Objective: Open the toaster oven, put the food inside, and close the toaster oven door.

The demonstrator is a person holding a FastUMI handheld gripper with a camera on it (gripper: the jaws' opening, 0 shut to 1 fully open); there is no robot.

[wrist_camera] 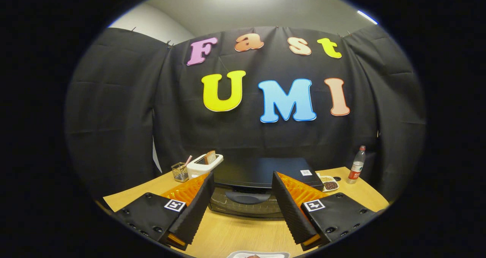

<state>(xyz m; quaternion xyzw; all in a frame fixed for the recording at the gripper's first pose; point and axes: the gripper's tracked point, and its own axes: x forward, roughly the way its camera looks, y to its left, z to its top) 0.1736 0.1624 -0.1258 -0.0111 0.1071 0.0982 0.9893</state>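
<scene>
Gripper view: gripper (243, 185) fingers spread apart, toaster oven (262, 182) door closed ahead, bare table (243, 235) between.

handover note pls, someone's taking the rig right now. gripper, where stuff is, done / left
Gripper: open, fingers spread wide, holding nothing, aimed at the toaster oven door.
Toaster oven: on the wooden table, just ahead of the fingers; door looks shut, its handle sits in the gap between the fingers.
Plate: just its rim shows, near side of the table below the fingers; likely the food, cannot confirm.
Done: nothing visible yet.
Left: open the door, put the food in, close the door.
</scene>
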